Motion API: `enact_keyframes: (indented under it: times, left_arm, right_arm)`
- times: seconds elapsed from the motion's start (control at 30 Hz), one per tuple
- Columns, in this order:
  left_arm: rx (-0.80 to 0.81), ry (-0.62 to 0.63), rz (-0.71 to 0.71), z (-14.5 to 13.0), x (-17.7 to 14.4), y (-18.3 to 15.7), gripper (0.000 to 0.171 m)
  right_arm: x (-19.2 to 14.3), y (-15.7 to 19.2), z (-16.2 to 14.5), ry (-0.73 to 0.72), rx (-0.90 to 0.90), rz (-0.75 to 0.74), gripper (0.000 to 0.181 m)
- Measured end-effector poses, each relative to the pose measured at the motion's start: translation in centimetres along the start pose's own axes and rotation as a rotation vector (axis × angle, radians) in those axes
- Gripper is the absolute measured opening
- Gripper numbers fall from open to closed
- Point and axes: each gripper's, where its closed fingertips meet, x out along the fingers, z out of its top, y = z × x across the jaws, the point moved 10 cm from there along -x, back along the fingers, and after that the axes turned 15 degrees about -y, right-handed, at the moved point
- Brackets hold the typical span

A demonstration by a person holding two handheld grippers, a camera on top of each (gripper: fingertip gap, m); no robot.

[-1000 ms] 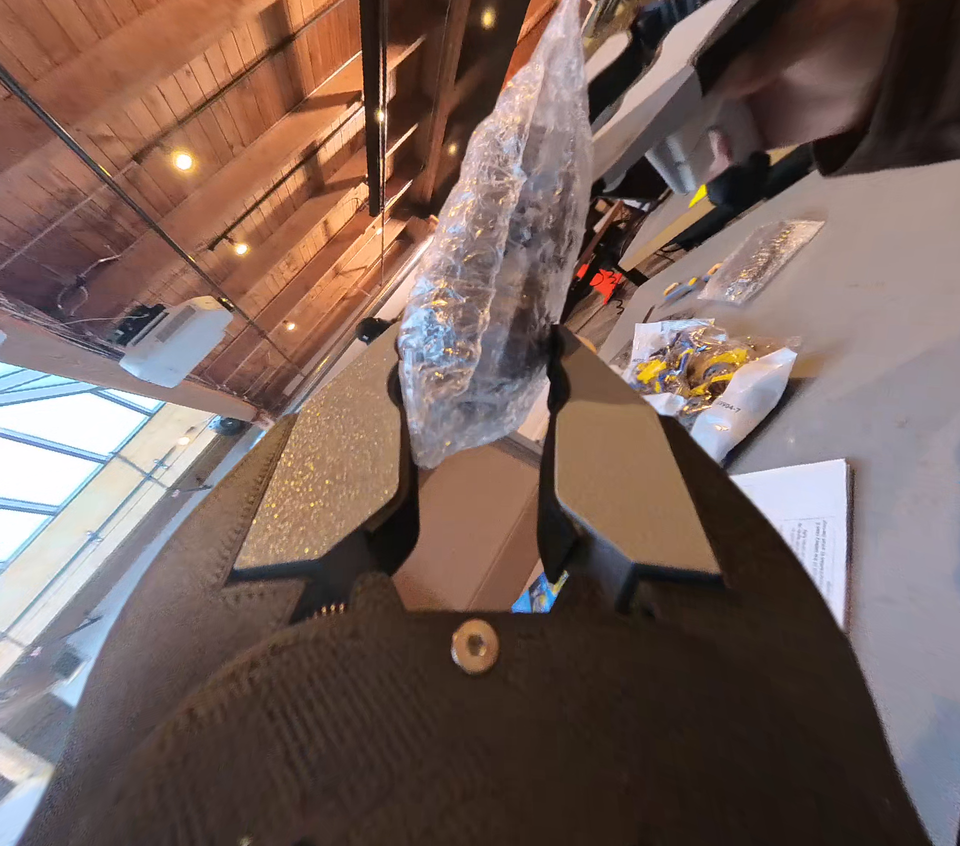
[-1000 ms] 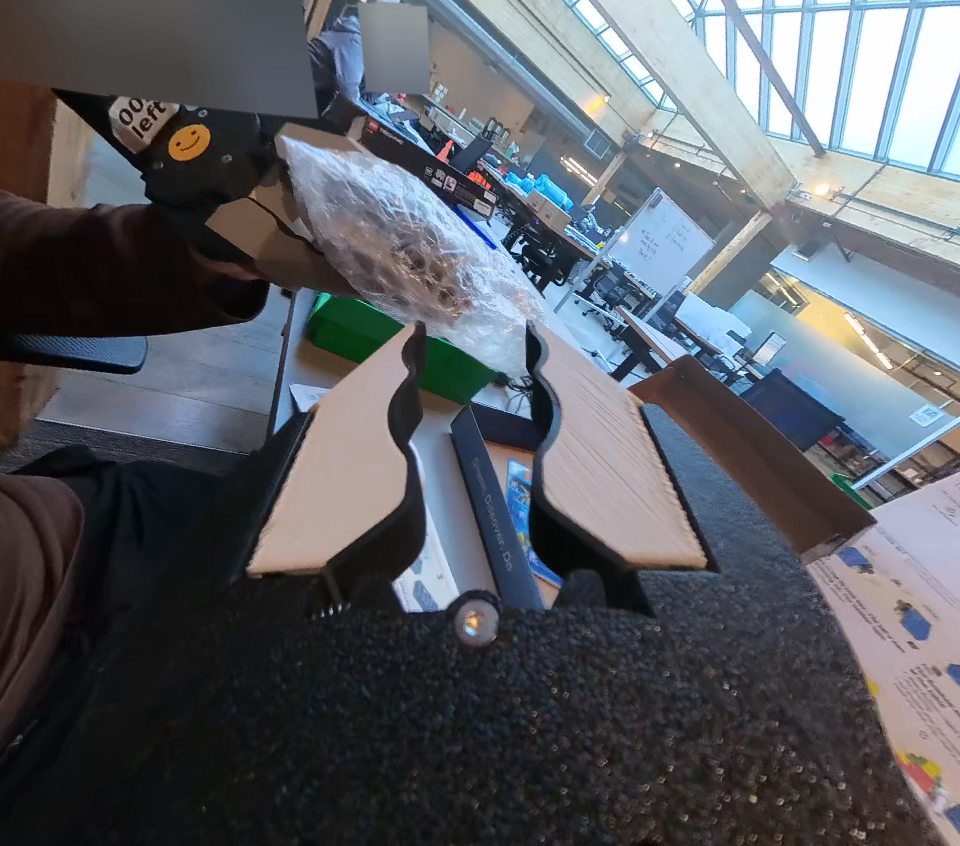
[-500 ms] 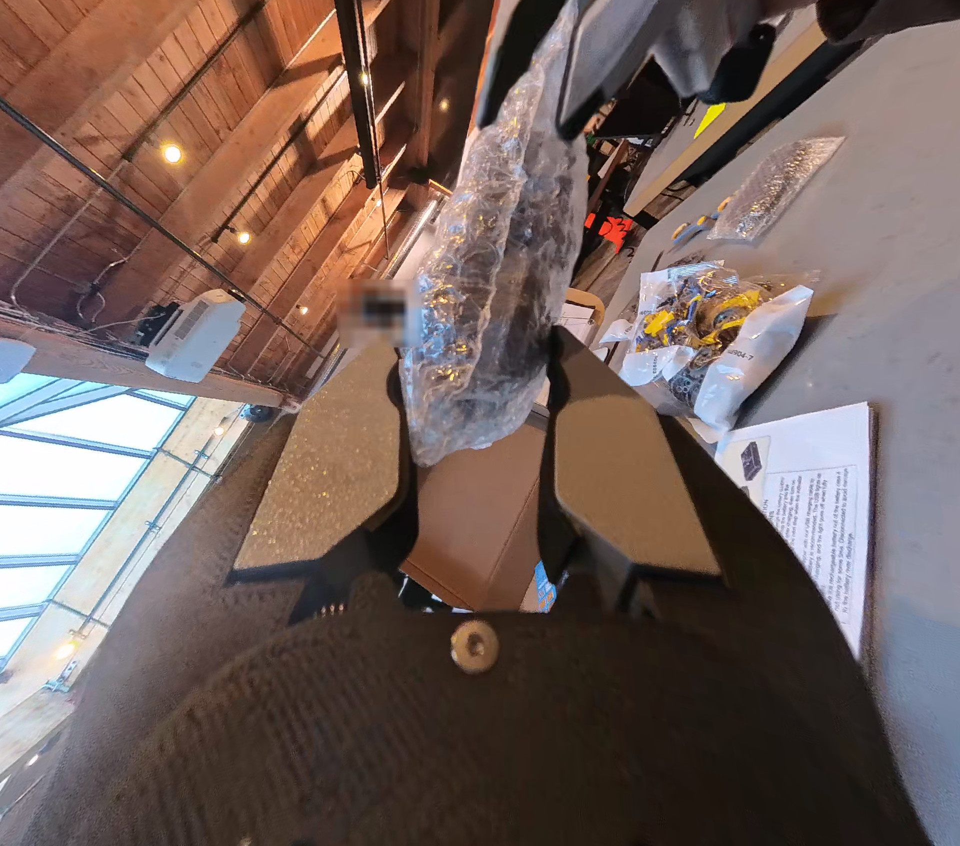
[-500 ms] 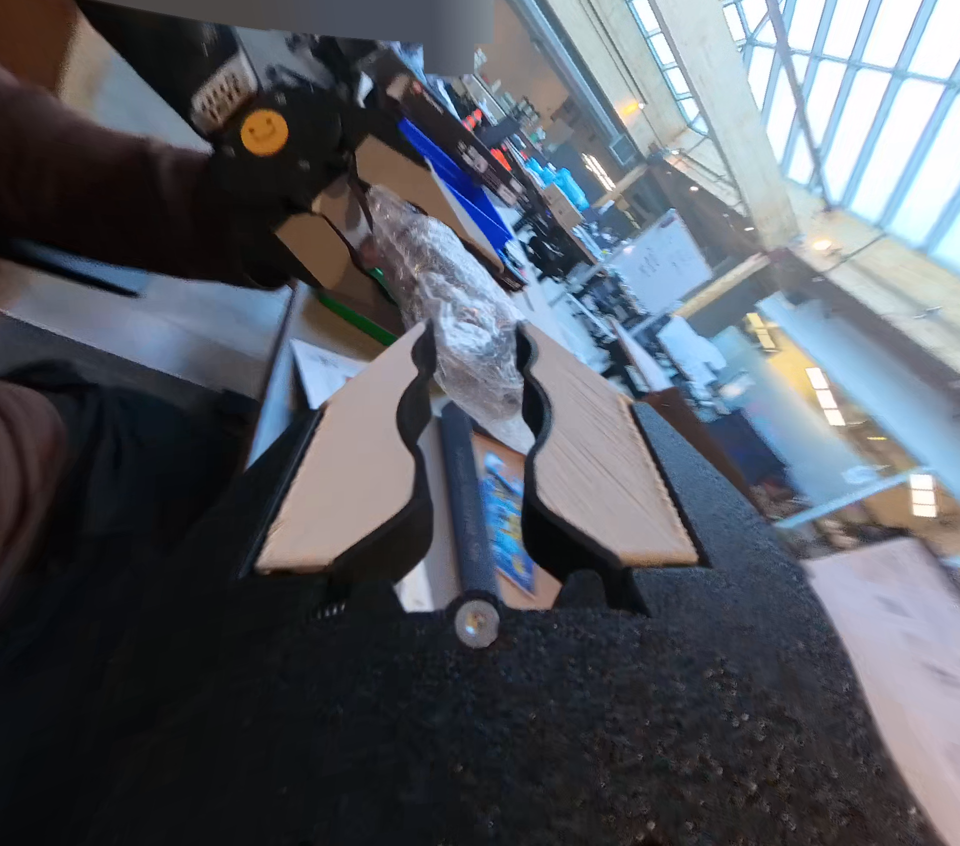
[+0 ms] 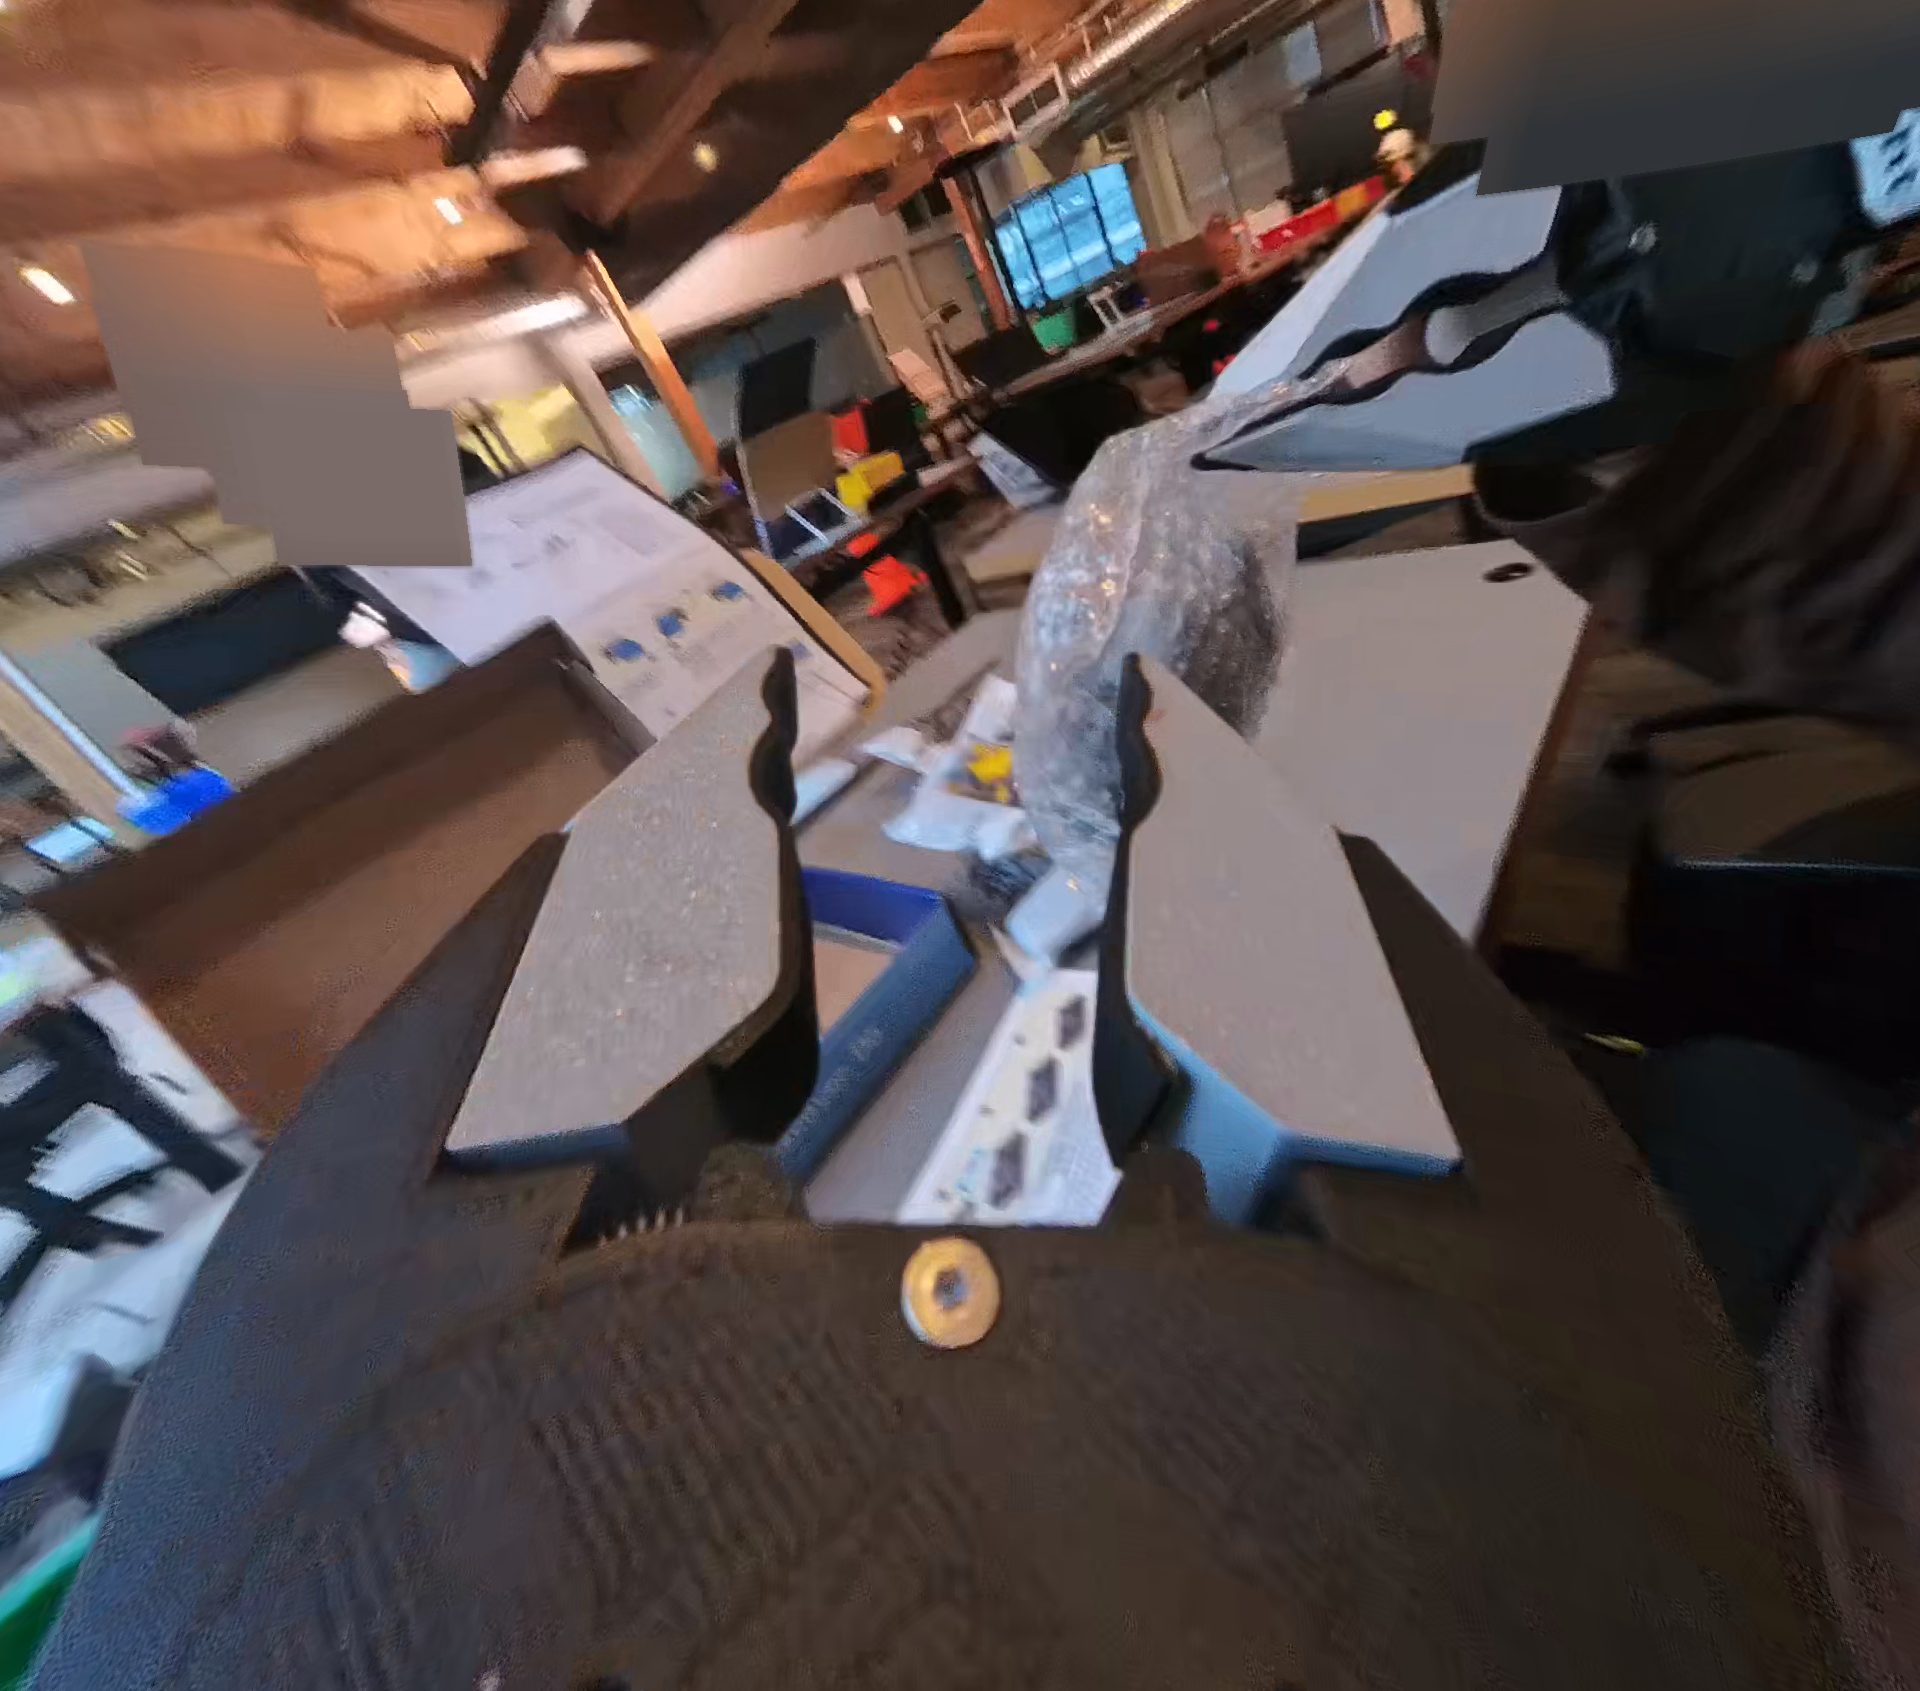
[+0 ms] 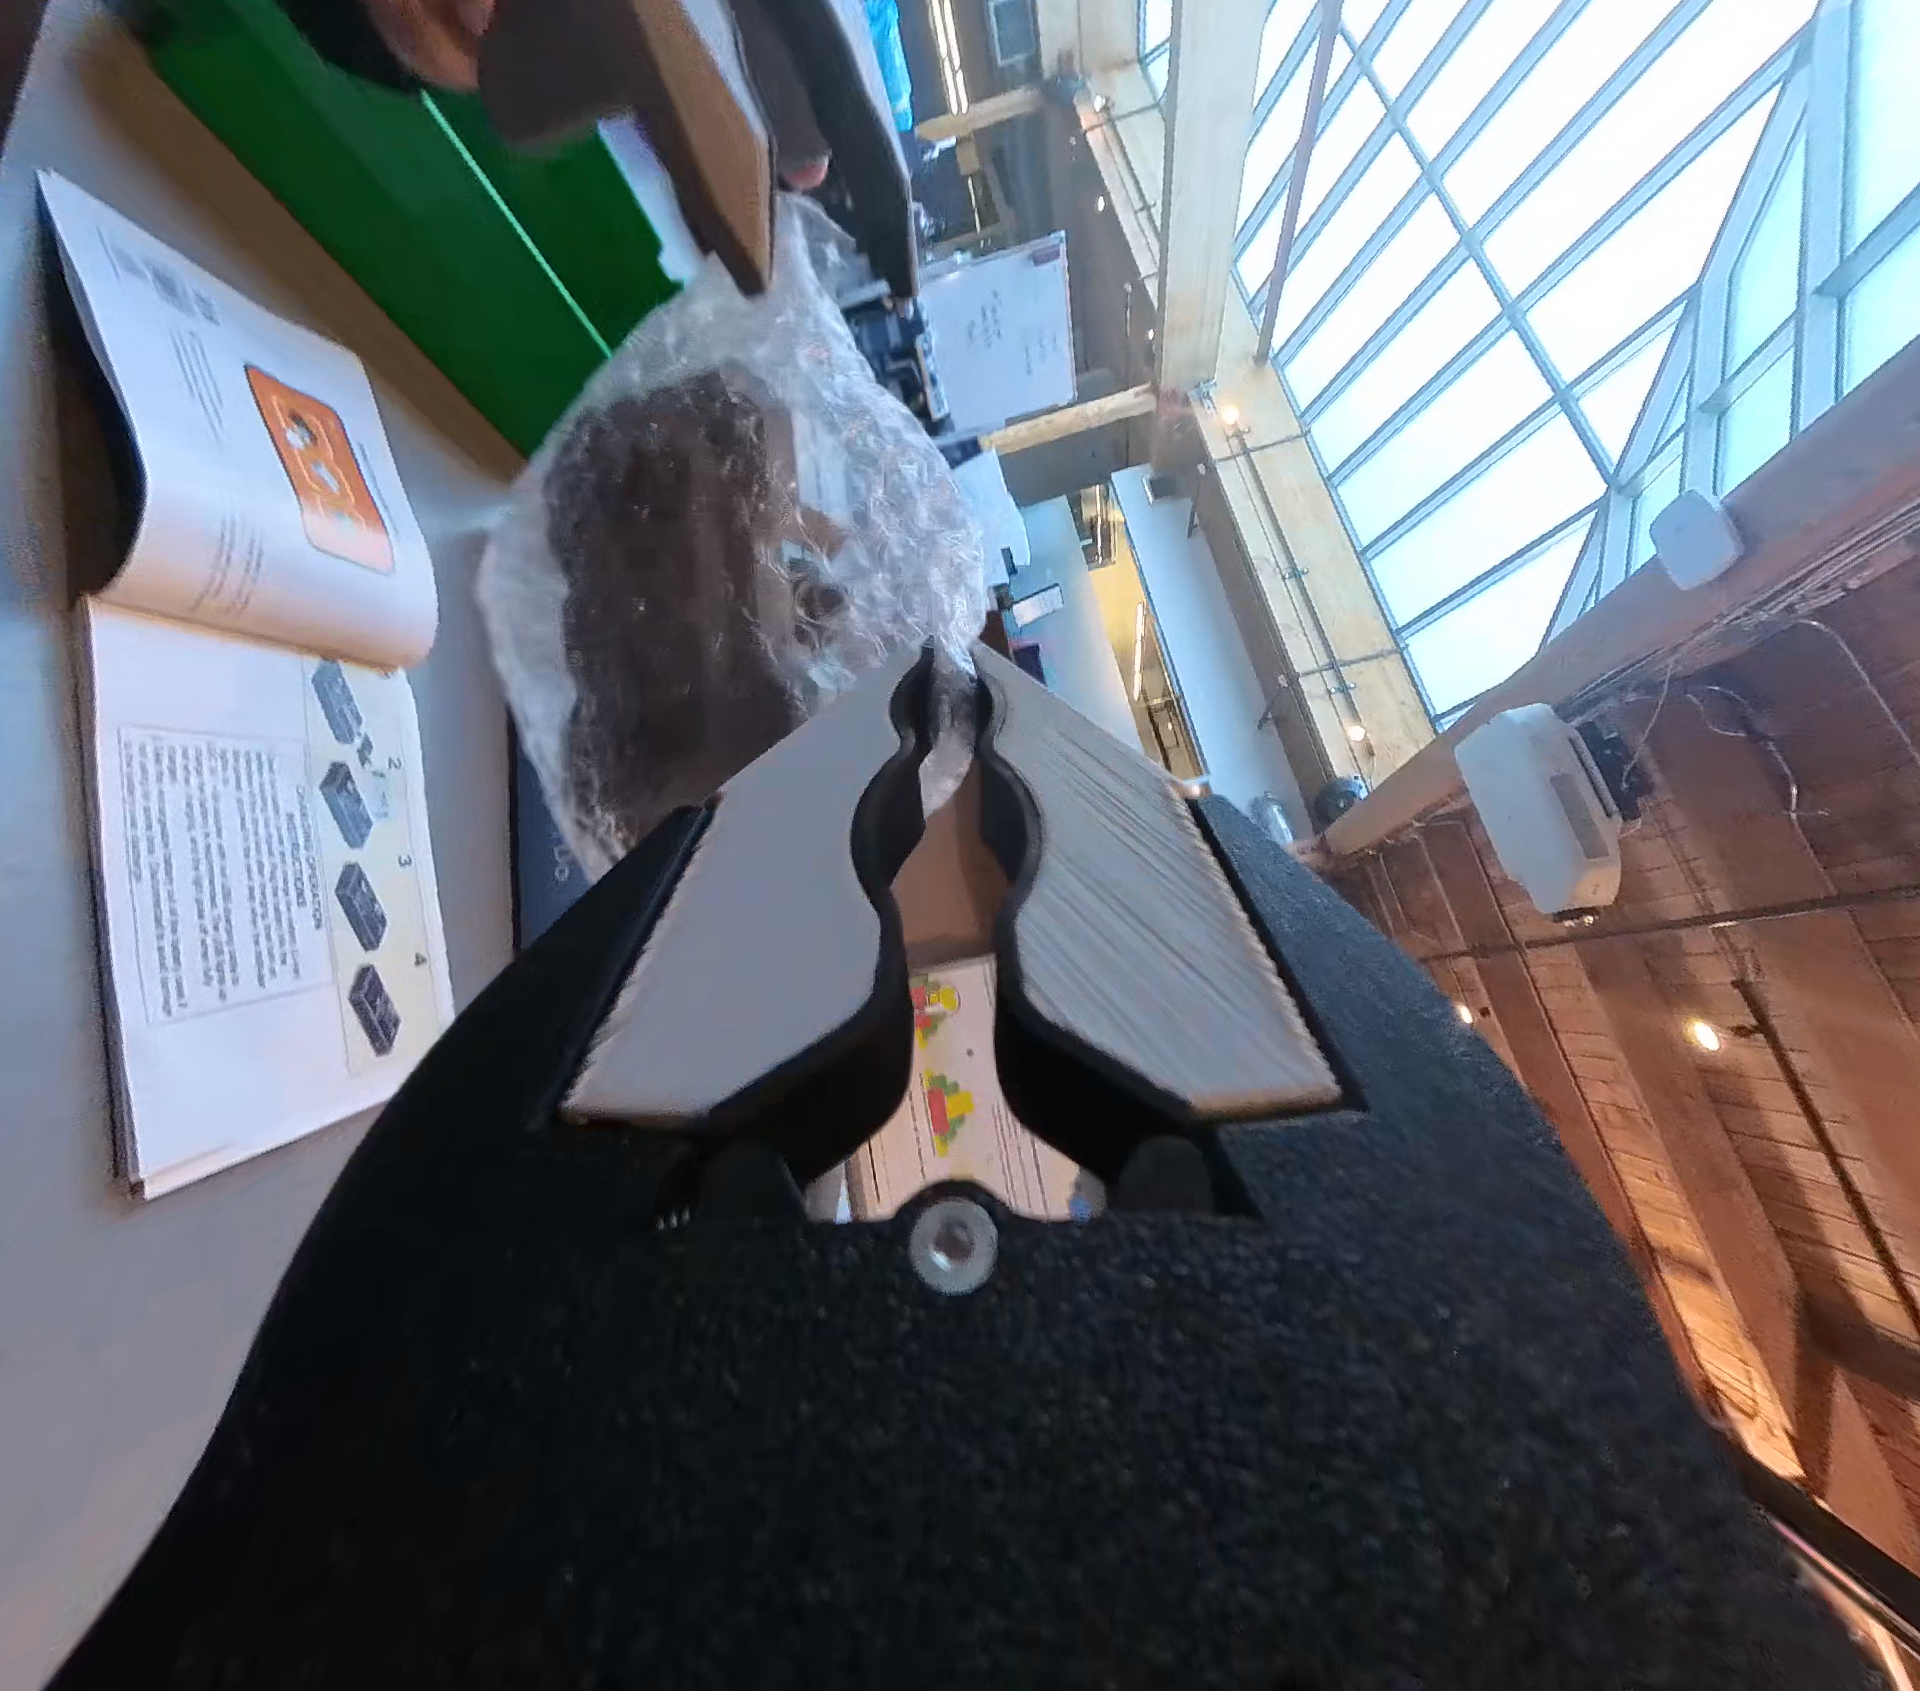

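Left wrist view: grey counter (image 5: 1423,706) spreads under and ahead of my tools, brown cardboard box (image 5: 343,852) off my left tool's left side. My left tool (image 5: 951,737) is released, jaws wide, nothing between them. The bubble-wrap bag (image 5: 1132,602) hangs just beyond its right finger, because my right tool (image 5: 1340,394) is clenched on the bag's top edge, carrying it. Booklet (image 6: 249,706) lies open left of the right tool.

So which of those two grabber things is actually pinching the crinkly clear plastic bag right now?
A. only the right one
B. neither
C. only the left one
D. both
A: the right gripper is shut on an edge of the plastic bag, while the left gripper stands open with the bag just beyond its fingertips.
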Motion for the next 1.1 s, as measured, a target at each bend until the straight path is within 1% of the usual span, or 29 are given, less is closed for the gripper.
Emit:
enact_keyframes:
  times: [0.03,0.1,0.13,0.17,0.27,0.37,0.43,0.5,0.57,0.63,0.73,0.83,0.93,0.97,1.03,1.1]
  left_arm:
    - [-0.057,0.028,-0.021,-0.2,-0.1,0.3,0.06]
    - [-0.156,0.072,-0.069,-0.8,-0.5,0.7,0.059]
    - [-0.2,0.104,-0.074,-1.3,-0.6,1.0,0.053]
    - [-0.235,0.125,-0.068,-1.7,-0.6,1.3,0.054]
    - [-0.371,0.138,-0.089,-2.7,-0.5,1.7,0.049]
    - [-0.486,0.167,-0.138,-3.6,-0.2,1.5,0.051]
    - [-0.489,0.202,-0.112,-4.5,0.1,1.6,0.05]
    - [-0.51,0.221,-0.095,-5.5,0.4,1.6,0.043]
    - [-0.566,0.229,-0.109,-6.4,0.6,1.7,0.035]
    - [-0.606,0.244,-0.137,-7.0,0.7,1.6,0.033]
    - [-0.608,0.271,-0.148,-7.7,0.8,1.4,0.027]
    - [-0.65,0.291,-0.195,-8.4,1.2,0.8,0.026]
    - [-0.667,0.297,-0.206,-9.1,1.6,0.4,0.024]
    - [-0.675,0.3,-0.215,-9.4,1.7,0.3,0.02]
    - [-0.688,0.296,-0.218,-9.7,1.7,0.3,0.003]
    - [-0.686,0.281,-0.19,-9.9,1.7,0.7,0.0]
  right_arm:
    - [0.2,0.2,-0.3,0.02,-0.008,0.008,0.002]
    - [0.4,0.5,-0.8,0.046,-0.009,0.024,0.002]
    - [0.6,0.7,-1.1,0.054,-0.004,0.032,0.002]
    - [0.7,0.9,-1.4,0.064,-0.002,0.037,0.002]
    - [1.1,1.3,-2.1,0.111,-0.018,0.051,0.002]
    - [1.3,1.7,-2.7,0.146,-0.033,0.062,0.002]
    - [1.4,1.8,-2.9,0.15,-0.031,0.066,0.002]
    - [1.5,1.9,-3.0,0.149,-0.024,0.07,0.002]
    - [1.5,2.0,-3.1,0.154,-0.025,0.075,0.002]
    - [1.5,2.1,-3.1,0.166,-0.039,0.077,0.002]
    - [1.5,2.0,-3.1,0.167,-0.038,0.076,0.002]
    - [1.7,2.2,-3.1,0.172,-0.044,0.081,0.002]
    - [1.9,2.4,-3.1,0.183,-0.058,0.092,0.002]
    - [1.9,2.5,-3.1,0.185,-0.06,0.095,0.002]
    - [1.9,2.5,-3.0,0.182,-0.058,0.1,0.002]
    - [2.0,2.6,-3.1,0.185,-0.064,0.109,0.002]
